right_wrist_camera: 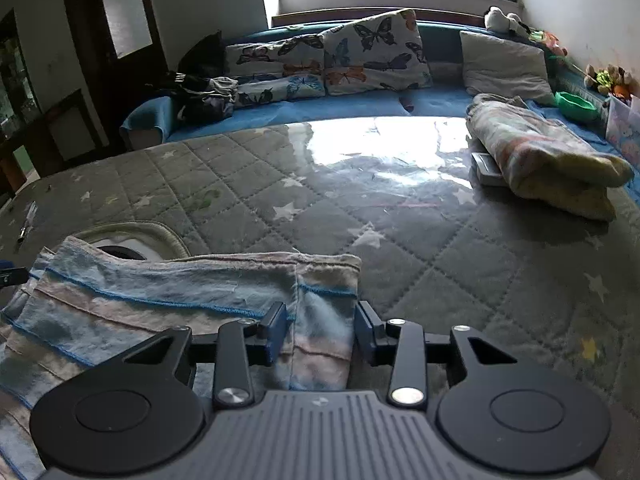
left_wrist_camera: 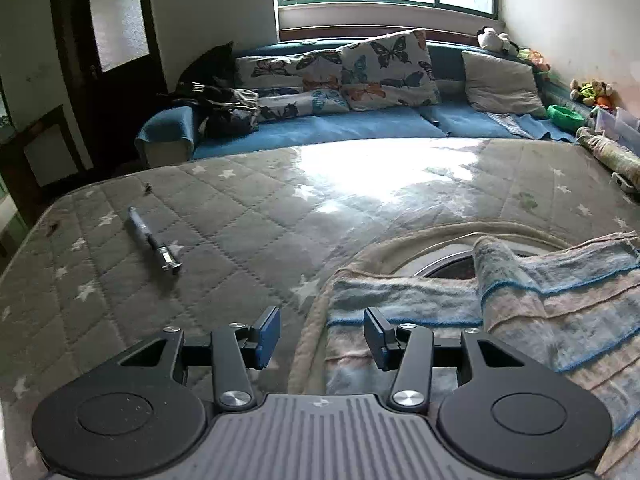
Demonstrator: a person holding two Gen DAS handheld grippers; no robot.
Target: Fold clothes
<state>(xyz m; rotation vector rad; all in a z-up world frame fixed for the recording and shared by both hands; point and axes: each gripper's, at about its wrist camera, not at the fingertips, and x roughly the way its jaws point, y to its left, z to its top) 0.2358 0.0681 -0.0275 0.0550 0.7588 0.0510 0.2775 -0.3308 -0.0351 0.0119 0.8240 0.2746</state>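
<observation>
A striped blue, pink and grey garment (left_wrist_camera: pixel 520 312) lies spread on a grey quilted mattress with white stars (left_wrist_camera: pixel 200 216), its beige collar curving at the far side. My left gripper (left_wrist_camera: pixel 322 334) is open over the garment's left edge, with one pad over the mattress and one over the cloth. In the right wrist view the same garment (right_wrist_camera: pixel 160 304) reaches from the left edge to the centre. My right gripper (right_wrist_camera: pixel 322 332) is open, its blue pads (right_wrist_camera: pixel 278 330) either side of the garment's right end, which lies between them.
A pen-like tool (left_wrist_camera: pixel 154 240) lies on the mattress at the left. A folded bundle of cloth (right_wrist_camera: pixel 544 156) rests on a flat box at the far right. Behind the mattress stands a blue sofa (right_wrist_camera: pixel 360 108) with butterfly cushions (right_wrist_camera: pixel 372 52) and dark clothes at its left end.
</observation>
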